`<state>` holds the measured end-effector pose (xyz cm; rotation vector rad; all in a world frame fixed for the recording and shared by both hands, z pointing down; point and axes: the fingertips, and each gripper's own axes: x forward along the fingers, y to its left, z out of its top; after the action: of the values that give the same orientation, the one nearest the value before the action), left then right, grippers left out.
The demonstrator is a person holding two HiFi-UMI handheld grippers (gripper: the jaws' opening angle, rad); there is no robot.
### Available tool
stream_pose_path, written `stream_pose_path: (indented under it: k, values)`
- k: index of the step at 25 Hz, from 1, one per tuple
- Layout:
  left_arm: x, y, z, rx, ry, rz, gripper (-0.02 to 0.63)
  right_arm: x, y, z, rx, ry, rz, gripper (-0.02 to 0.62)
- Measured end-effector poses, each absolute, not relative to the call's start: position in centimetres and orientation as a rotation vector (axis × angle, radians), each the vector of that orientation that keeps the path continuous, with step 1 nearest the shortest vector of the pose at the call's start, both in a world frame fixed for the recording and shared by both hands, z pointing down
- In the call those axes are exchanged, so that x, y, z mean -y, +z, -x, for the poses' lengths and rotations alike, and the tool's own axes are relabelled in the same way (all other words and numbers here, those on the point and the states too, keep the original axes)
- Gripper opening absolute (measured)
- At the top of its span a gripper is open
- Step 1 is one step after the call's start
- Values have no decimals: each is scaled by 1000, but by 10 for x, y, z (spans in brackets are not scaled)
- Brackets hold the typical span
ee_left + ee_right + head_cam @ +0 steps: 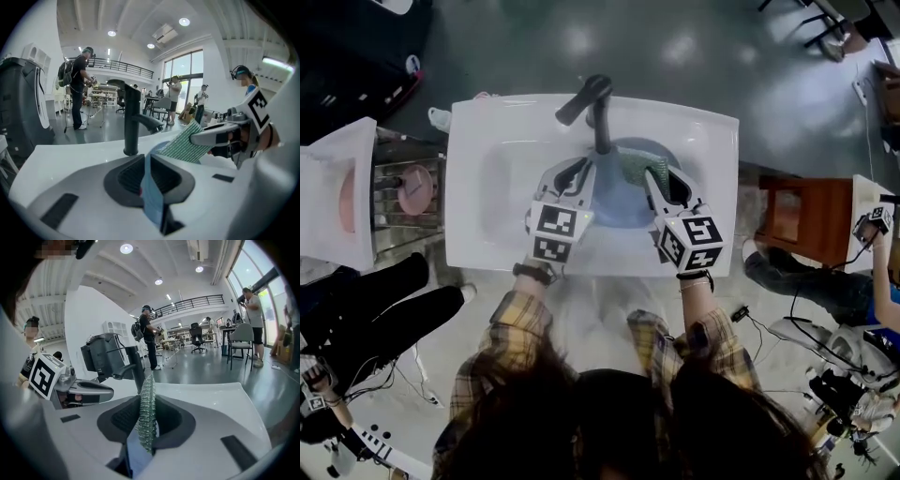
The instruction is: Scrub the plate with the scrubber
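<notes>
Nearest, both forearms in plaid sleeves (517,323) reach forward and down over the near rim of the white sink (487,141), roughly side by side, with the wrists angled slightly toward each other. The left gripper (578,176) has its jaws pinched tight on the left edge of the blue plate (617,199), which sits in the basin between the two tools. The right gripper (654,180) is clamped on the green scrubber (639,167), whose free end lies at the plate's far right part. Just beyond, the black faucet (596,103) rises at the sink's far side
</notes>
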<state>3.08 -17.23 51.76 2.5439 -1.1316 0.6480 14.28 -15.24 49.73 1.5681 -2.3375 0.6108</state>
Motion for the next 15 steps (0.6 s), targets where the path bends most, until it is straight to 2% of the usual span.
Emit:
stream_pose_path:
  k: [4, 6, 7, 15]
  values:
    - [176, 538, -28, 1137, 668, -2497, 30, 156, 508, -151, 2306, 582, -1571, 101]
    - [176, 550, -26, 1106, 706, -2480, 112, 160, 515, -153, 2271, 532, -1567, 101]
    - [176, 556, -25, 1095, 719, -2473, 121, 161, 518, -153, 2255, 507, -1563, 101]
    - [173, 590, -20, 1038, 818, -2388, 121, 175, 530, -153, 2190, 347, -1547, 107]
